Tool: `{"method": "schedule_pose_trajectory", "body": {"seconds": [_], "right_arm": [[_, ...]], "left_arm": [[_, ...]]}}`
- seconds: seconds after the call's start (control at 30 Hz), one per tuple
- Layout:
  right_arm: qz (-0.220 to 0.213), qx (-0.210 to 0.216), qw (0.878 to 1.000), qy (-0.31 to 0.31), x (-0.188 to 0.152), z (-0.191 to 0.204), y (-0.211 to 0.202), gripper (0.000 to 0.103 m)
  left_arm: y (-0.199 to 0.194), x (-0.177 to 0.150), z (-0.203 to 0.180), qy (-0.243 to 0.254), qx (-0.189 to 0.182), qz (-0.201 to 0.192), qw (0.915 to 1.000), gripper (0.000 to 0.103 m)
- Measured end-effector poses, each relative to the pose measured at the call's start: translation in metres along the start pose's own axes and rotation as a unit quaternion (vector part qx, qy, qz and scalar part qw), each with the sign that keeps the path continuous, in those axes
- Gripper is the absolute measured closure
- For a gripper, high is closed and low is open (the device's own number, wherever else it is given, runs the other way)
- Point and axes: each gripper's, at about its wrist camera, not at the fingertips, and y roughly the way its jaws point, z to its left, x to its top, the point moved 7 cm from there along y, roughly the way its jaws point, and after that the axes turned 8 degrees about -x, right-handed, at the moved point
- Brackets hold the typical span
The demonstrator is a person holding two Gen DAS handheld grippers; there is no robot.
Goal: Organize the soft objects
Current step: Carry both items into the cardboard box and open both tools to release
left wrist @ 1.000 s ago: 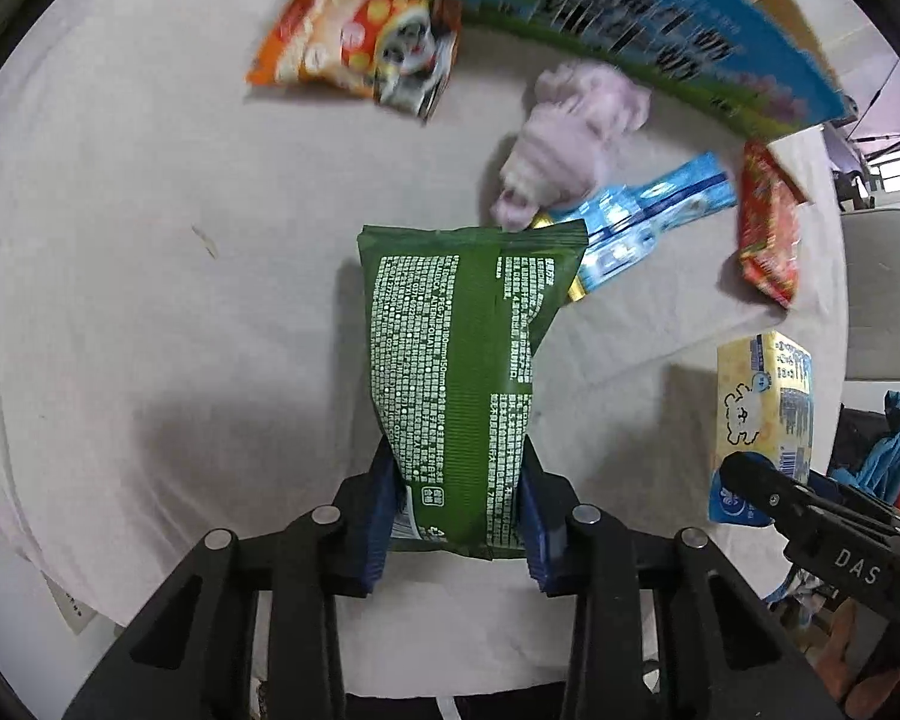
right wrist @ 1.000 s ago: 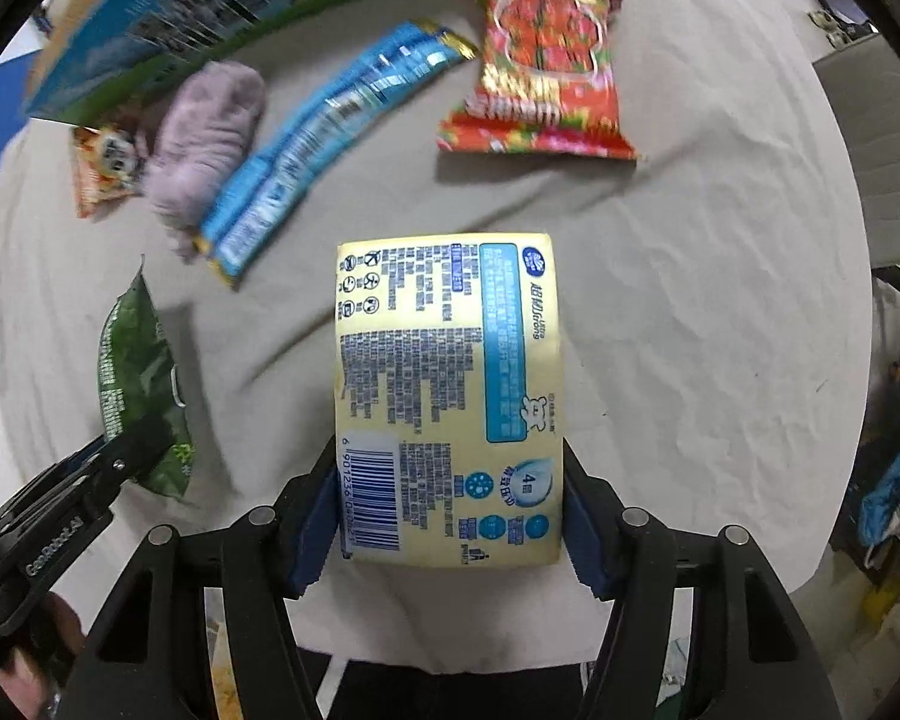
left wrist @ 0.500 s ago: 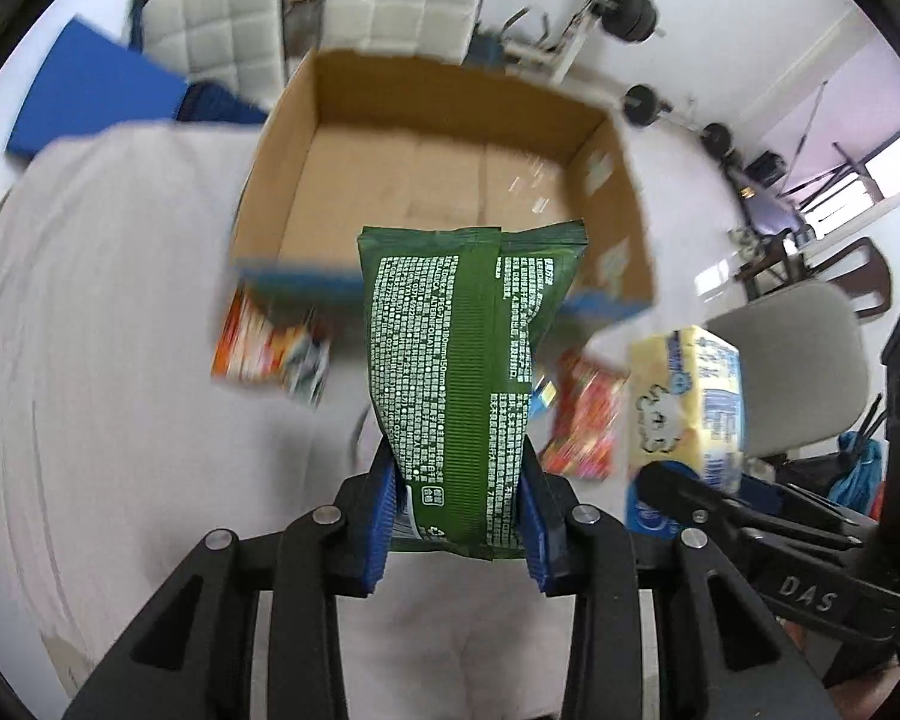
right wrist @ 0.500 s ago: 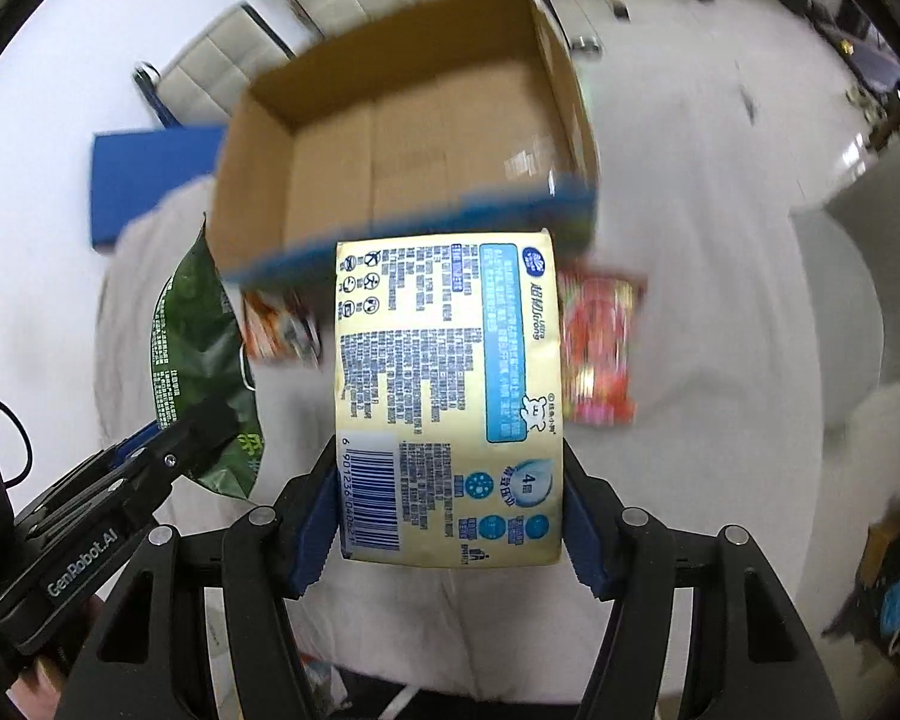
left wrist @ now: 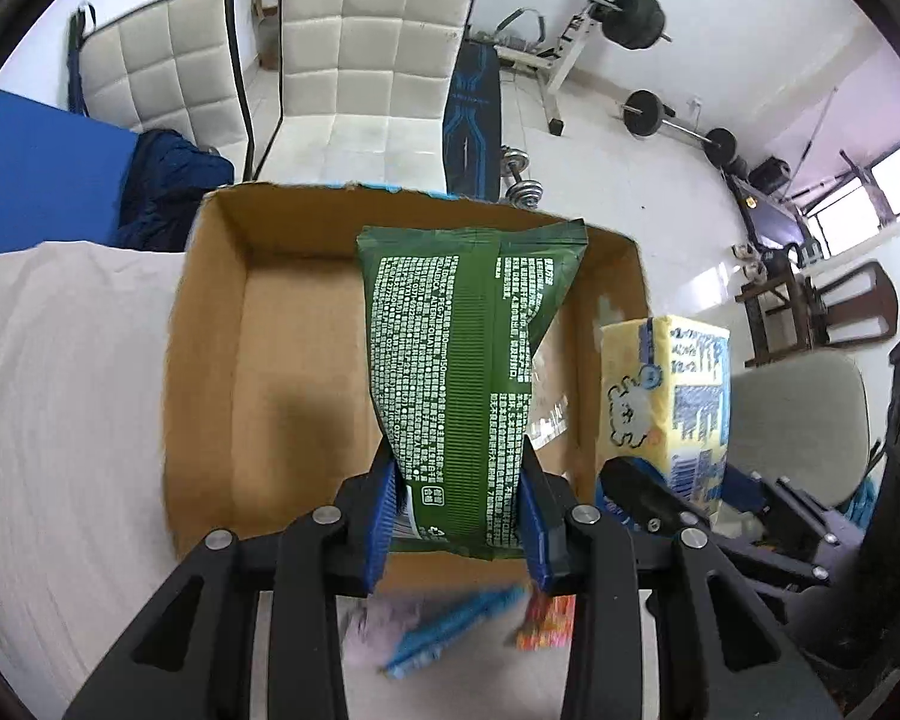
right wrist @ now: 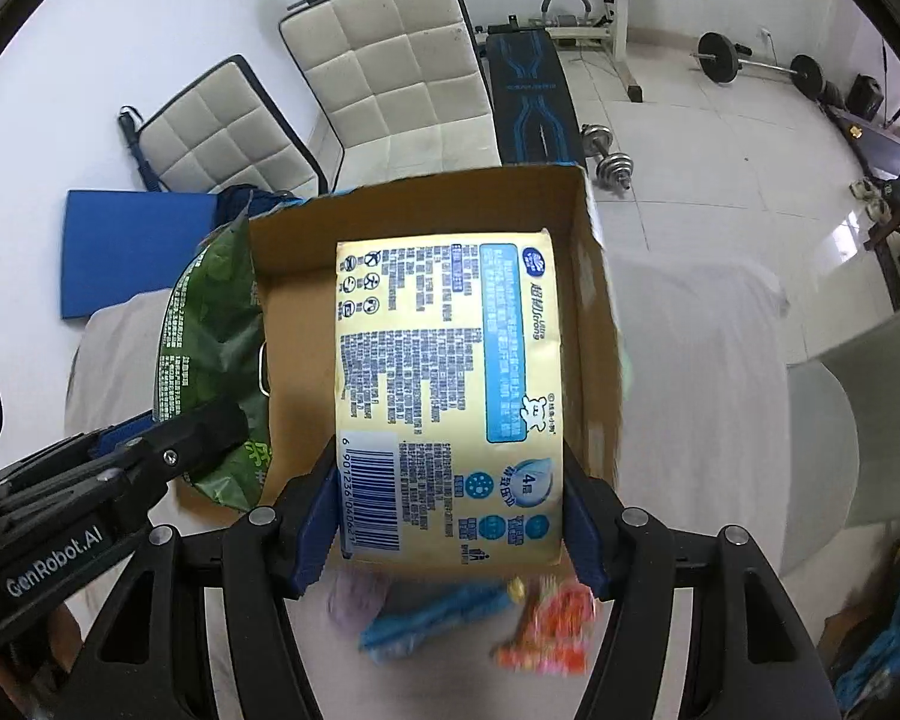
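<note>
Both claws grip soft packs above the open brown cardboard box [left wrist: 306, 360]: left claw [left wrist: 459, 516] the green foil pouch [left wrist: 468, 360], right claw [right wrist: 450, 528] the yellow tissue pack [right wrist: 450, 396]; lower each well inside the walls before releasing.

I see two white quilted chairs [left wrist: 366, 54], with a weight bench [left wrist: 471, 120] and dumbbell [left wrist: 519, 180] beside them.

Left claw [left wrist: 459, 516] clamped on a green packet [left wrist: 471, 360], right claw [right wrist: 450, 516] clamped on a yellow pack [right wrist: 444, 384], both held side by side, fingers pointing forward.
</note>
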Motion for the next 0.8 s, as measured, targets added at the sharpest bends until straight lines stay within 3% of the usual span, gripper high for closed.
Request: {"method": "schedule_pose_trajectory", "body": {"seconds": [0.17, 0.37, 0.53, 0.8], "right_arm": [[0.030, -0.012, 0.999, -0.003, 0.037, 0.009, 0.060, 0.037], [0.058, -0.031, 0.998, -0.016, 0.051, 0.019, 0.116, 0.037], [0.068, -0.038, 0.996, -0.033, 0.053, 0.022, 0.137, 0.037], [0.088, -0.048, 0.994, -0.044, 0.049, 0.017, 0.160, 0.036]], "left_arm": [[0.048, 0.029, 0.019, -0.012, -0.001, 0.041, 0.9991, 0.070], [0.094, 0.041, 0.039, -0.036, -0.018, 0.090, 0.9951, 0.070], [0.114, 0.043, 0.040, -0.038, -0.038, 0.116, 0.9918, 0.070], [0.130, 0.040, 0.035, -0.026, -0.022, 0.145, 0.9889, 0.069]]}}
